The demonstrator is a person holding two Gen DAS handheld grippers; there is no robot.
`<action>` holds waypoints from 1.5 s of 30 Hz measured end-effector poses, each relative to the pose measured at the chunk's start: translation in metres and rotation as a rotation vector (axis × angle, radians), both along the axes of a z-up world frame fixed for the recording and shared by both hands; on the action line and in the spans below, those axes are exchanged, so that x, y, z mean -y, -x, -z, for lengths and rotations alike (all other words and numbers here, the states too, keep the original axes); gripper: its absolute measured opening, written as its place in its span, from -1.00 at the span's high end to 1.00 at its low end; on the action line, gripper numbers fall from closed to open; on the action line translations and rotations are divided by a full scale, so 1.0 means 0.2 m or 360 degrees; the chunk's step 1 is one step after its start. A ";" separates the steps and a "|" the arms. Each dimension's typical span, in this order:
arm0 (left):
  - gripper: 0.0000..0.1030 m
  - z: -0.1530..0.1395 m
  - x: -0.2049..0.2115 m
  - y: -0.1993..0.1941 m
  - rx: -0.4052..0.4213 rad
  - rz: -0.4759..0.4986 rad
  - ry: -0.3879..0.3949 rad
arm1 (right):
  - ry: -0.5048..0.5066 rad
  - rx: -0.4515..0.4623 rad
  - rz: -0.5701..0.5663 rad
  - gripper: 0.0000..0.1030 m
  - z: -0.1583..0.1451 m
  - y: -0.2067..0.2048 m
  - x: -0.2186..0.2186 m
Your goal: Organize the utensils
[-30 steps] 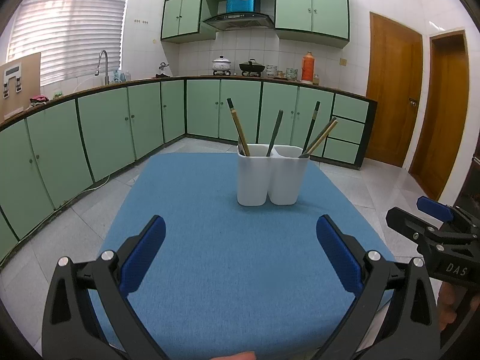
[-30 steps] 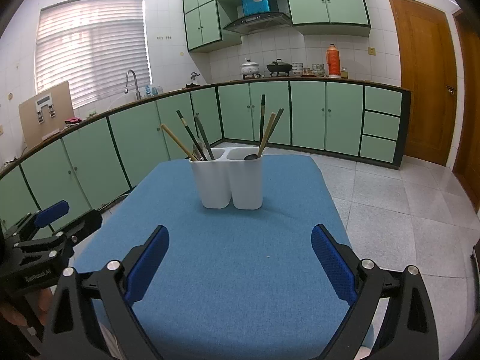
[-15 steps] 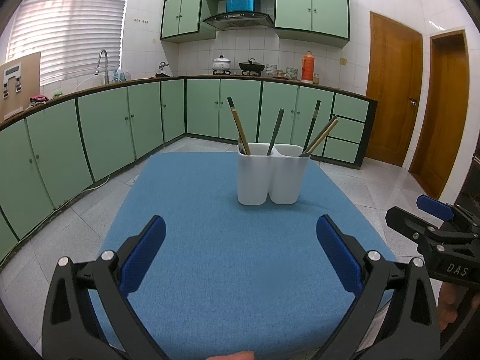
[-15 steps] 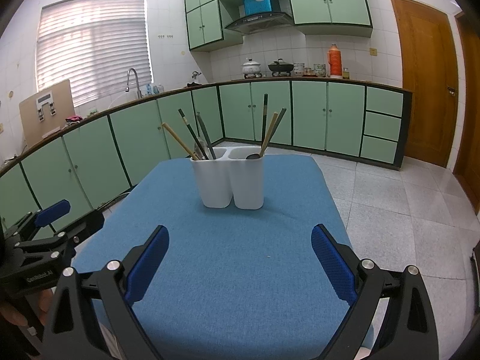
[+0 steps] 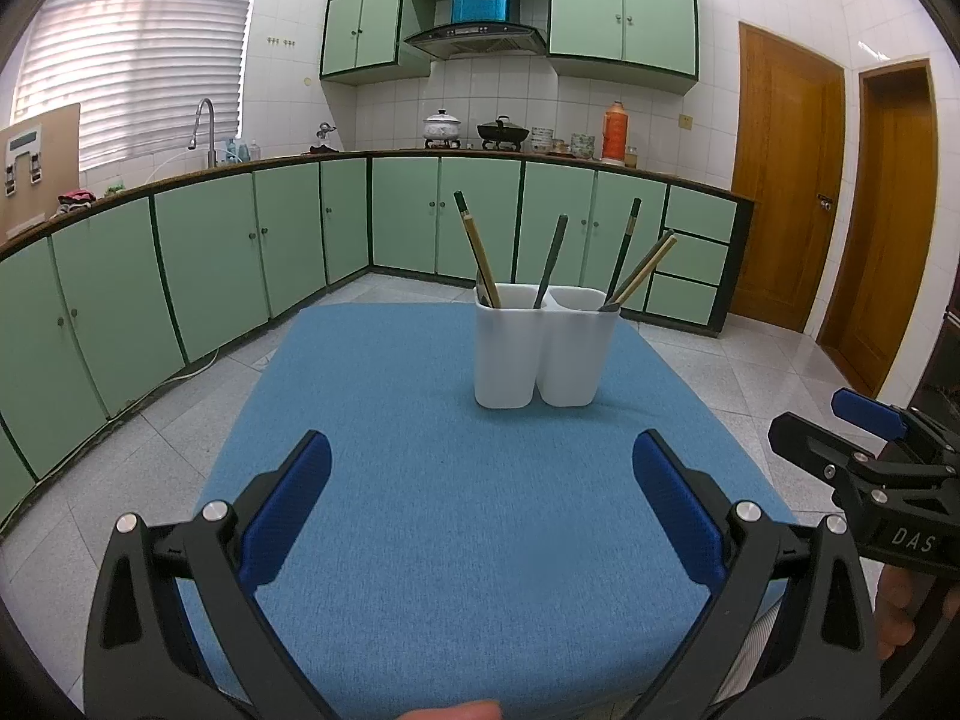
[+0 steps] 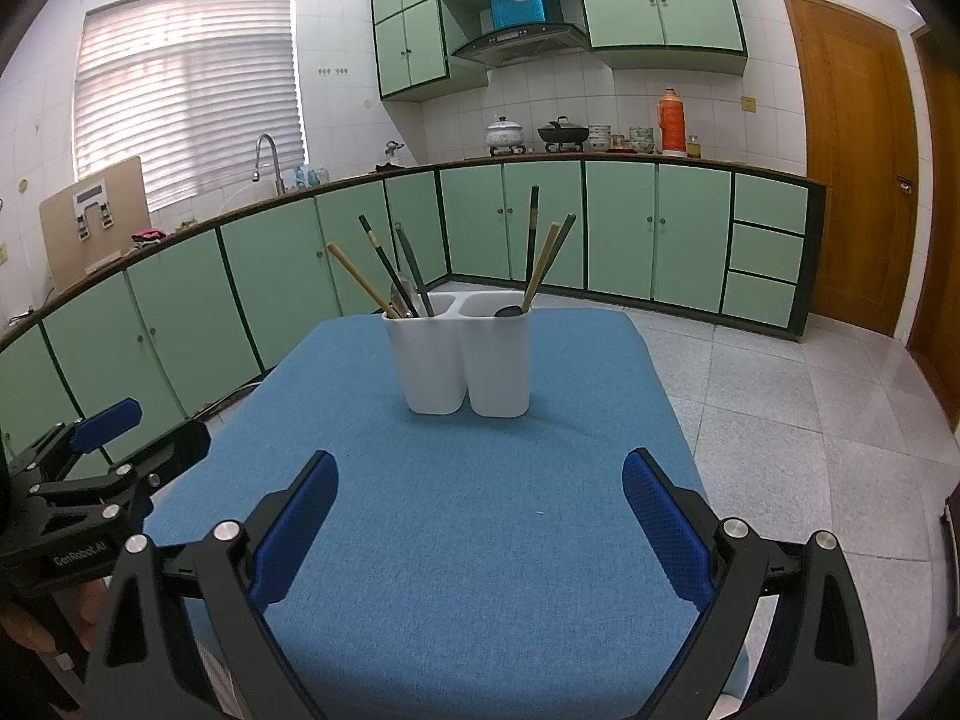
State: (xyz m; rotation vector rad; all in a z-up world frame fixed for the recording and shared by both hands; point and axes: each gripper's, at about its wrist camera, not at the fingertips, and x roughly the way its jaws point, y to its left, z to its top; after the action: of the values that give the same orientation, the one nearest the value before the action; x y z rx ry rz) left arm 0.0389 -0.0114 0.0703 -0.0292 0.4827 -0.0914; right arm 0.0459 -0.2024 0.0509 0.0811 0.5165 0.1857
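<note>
A square table covered in woven blue cloth stands in a kitchen lined with pale green cabinets. Near the far middle of the table sits one glossy white plastic utensil holder with two rounded compartments joined side by side.

From the right wrist view, the holder carries six long utensils, three in each compartment. The left compartment has a tan wooden chopstick, a dark chopstick and a dark green handle, all leaning left, with a metal spoon bowl just visible at the rim. The right compartment has an upright dark chopstick, a tan chopstick and a dark one beside it leaning right, and a dark spoon bowl resting at the rim.

Two hand-held grippers of black plastic with blue textured pads hover over the near edge of the table. The left gripper has its jaws spread wide and holds nothing. The right gripper is equally wide apart and empty. Both are well apart from the holder.
</note>
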 end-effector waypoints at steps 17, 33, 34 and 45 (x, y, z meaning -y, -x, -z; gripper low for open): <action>-0.89 0.02 0.00 -0.01 -0.0001 0.0003 -0.0010 | 0.0001 -0.0001 -0.0001 -0.82 0.01 0.00 0.00; -0.89 0.02 0.01 -0.01 0.0002 -0.0002 -0.0020 | 0.0004 -0.0002 0.0000 -0.82 0.01 0.00 -0.01; -0.89 0.02 0.00 -0.01 0.0002 -0.0002 -0.0017 | 0.0004 -0.0003 0.0000 -0.82 0.01 0.00 -0.01; -0.89 0.02 -0.01 0.00 0.0005 -0.0002 -0.0002 | 0.0003 -0.0006 -0.0001 -0.82 0.03 -0.01 -0.01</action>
State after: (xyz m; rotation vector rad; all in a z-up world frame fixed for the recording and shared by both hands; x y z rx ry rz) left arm 0.0398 -0.0096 0.0672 -0.0282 0.4795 -0.0898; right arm 0.0472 -0.2014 0.0448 0.0795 0.5204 0.1858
